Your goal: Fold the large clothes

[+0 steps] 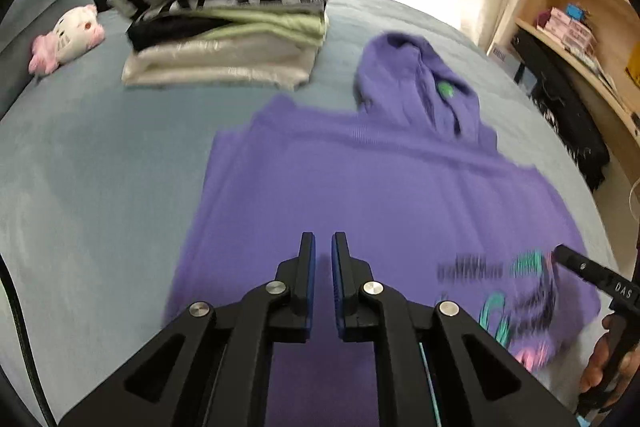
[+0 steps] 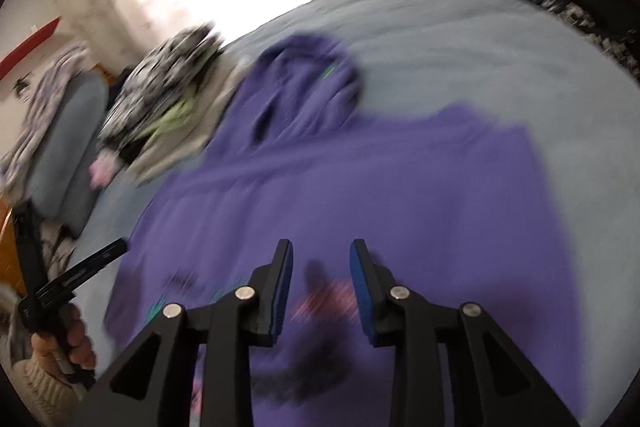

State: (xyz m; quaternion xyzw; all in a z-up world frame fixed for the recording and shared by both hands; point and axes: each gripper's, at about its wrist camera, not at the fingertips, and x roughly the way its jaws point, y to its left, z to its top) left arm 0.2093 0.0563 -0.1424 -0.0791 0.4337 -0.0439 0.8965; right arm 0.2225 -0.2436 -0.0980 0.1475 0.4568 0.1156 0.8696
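Item: purple hoodie (image 1: 380, 195), spread partly folded on the bed (image 1: 100, 167), hood toward the window, beside a stack of folded clothes (image 1: 228, 27).
Left claw (image 1: 323, 247): nearly closed, empty, above the hem.
Right claw (image 2: 322, 255): partly open, empty, over the printed front.
Step, as judged: between folds.
Next: grip an edge, both claws.

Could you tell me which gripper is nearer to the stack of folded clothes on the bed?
Left. The left gripper hovers over the purple hoodie on the stack's side; the right gripper is over the far side.
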